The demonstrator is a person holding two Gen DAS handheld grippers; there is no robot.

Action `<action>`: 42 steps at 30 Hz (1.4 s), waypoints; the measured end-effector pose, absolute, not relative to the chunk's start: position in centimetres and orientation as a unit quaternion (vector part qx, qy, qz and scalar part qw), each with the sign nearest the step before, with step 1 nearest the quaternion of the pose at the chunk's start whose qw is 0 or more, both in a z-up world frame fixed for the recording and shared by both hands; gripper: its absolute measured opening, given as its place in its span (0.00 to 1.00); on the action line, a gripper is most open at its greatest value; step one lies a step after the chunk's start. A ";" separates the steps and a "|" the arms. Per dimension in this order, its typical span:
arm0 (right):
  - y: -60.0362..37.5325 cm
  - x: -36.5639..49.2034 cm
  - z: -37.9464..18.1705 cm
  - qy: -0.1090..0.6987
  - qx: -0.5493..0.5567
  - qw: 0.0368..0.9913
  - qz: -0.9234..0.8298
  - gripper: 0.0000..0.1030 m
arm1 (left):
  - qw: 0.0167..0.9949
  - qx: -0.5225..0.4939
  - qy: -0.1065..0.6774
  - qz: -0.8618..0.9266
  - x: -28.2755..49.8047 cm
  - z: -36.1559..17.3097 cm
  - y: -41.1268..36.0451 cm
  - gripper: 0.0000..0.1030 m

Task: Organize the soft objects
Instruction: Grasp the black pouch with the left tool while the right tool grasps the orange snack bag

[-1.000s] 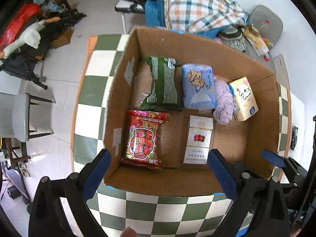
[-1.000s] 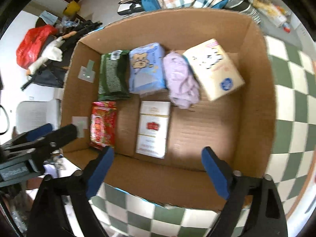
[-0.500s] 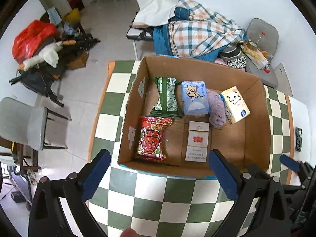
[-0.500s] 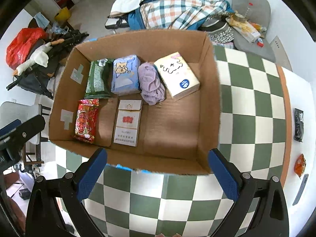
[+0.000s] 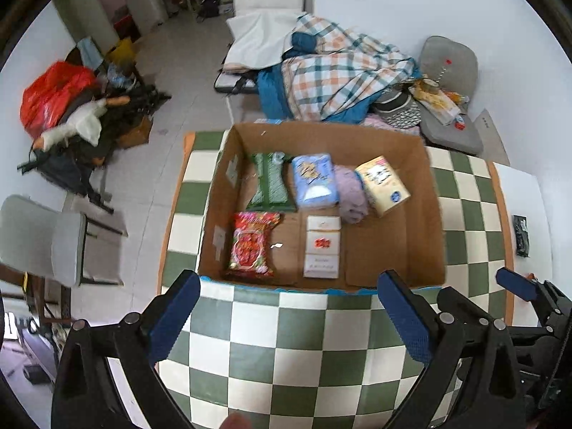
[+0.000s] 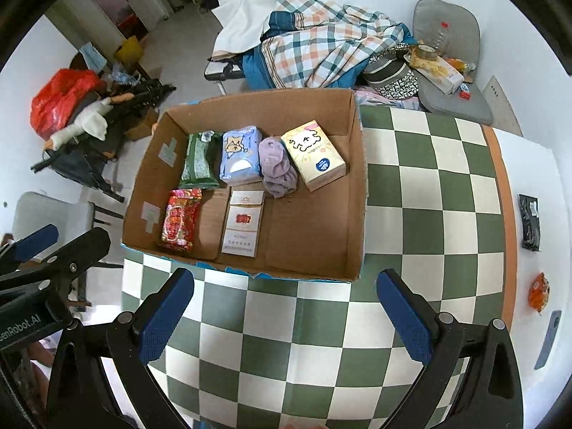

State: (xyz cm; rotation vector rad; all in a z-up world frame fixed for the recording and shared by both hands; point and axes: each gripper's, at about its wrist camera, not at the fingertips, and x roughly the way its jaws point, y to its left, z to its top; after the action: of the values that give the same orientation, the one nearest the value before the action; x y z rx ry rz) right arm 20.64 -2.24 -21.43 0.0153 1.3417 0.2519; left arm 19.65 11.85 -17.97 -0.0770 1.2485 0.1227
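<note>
Since a second ago: I am pulling both claws up and back; the box (image 5: pixel 425 214), which was filling both views, is now sitting smaller beyond my fingertips, with checkered table (image 5: pixel 286 339) showing under them.
Left claw (image 5: pixel 289 312): I am holding it wide open and empty over the near table edge, short of the box's front wall.
Right claw (image 6: pixel 286 309): I am holding it just as wide and empty, to the right of the left one, also short of the front wall.
Box, back row, left to right: green pack (image 6: pixel 198 159), blue pack (image 6: pixel 241 155), purple cloth (image 6: pixel 277 169), yellow tissue pack (image 6: pixel 314 153), the last tilted and leaning by the cloth.
Box, front row: red pack (image 6: pixel 178 220), then white carton (image 6: pixel 243 225); the right half of the floor is bare.
Right of the box: a black packet (image 6: pixel 529 223) and an orange packet (image 6: pixel 540 291) are lying well apart from it near the table's far right edge.
Step in hand: I am judging the sort nearly done and am backing off to look for leftovers.
Doing it well: I am keeping the fingers spread, and if the orange packet belongs in the box I am favouring the right claw, pinching it across its narrow width and lowering it into the bare right half.
</note>
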 end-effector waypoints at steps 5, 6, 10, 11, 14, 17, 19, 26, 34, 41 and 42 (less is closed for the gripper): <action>-7.3 20.6 -19.7 0.606 0.065 0.785 0.113 1.00 | 0.829 0.015 0.558 0.030 21.0 -14.9 6.5 0.99; -8.5 20.6 -19.4 0.604 0.072 0.786 0.107 1.00 | 0.833 0.027 0.551 0.021 21.4 -14.4 5.1 0.99; -15.0 20.7 -18.2 0.595 0.100 0.795 0.061 1.00 | 0.838 0.070 0.541 -0.018 23.1 -13.9 -1.1 0.99; -16.3 20.8 -18.0 0.594 0.103 0.796 0.050 1.00 | 0.837 0.081 0.540 -0.028 23.6 -14.0 -2.9 0.99; -22.6 20.6 -17.4 0.586 0.112 0.802 -0.004 1.00 | 0.835 0.113 0.535 -0.058 25.2 -14.7 -8.3 0.99; -28.1 20.4 -17.5 0.584 0.118 0.801 -0.054 1.00 | 0.827 0.142 0.536 -0.090 27.0 -15.9 -14.3 0.99; -32.8 20.2 -18.0 0.585 0.128 0.796 -0.091 1.00 | 0.821 0.159 0.539 -0.104 28.0 -16.7 -17.8 0.99; -45.6 19.8 -22.2 0.605 0.155 0.761 -0.178 1.00 | 0.791 0.211 0.550 -0.163 32.0 -20.9 -31.9 0.99; -55.2 20.6 -29.3 0.638 0.186 0.714 -0.218 1.00 | 0.746 0.256 0.585 -0.187 35.5 -28.1 -42.4 0.99; -58.8 21.1 -35.0 0.665 0.204 0.680 -0.230 1.00 | 0.698 0.290 0.623 -0.199 37.3 -34.3 -48.9 0.99; -58.9 21.2 -35.4 0.668 0.205 0.678 -0.229 1.00 | 0.688 0.289 0.634 -0.204 37.5 -35.1 -49.7 0.99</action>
State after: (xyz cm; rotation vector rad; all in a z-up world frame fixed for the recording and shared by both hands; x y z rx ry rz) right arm 21.16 -58.87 -35.38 0.4599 1.5010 -0.5156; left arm 37.53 -49.66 -35.08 0.6459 1.4191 -0.4567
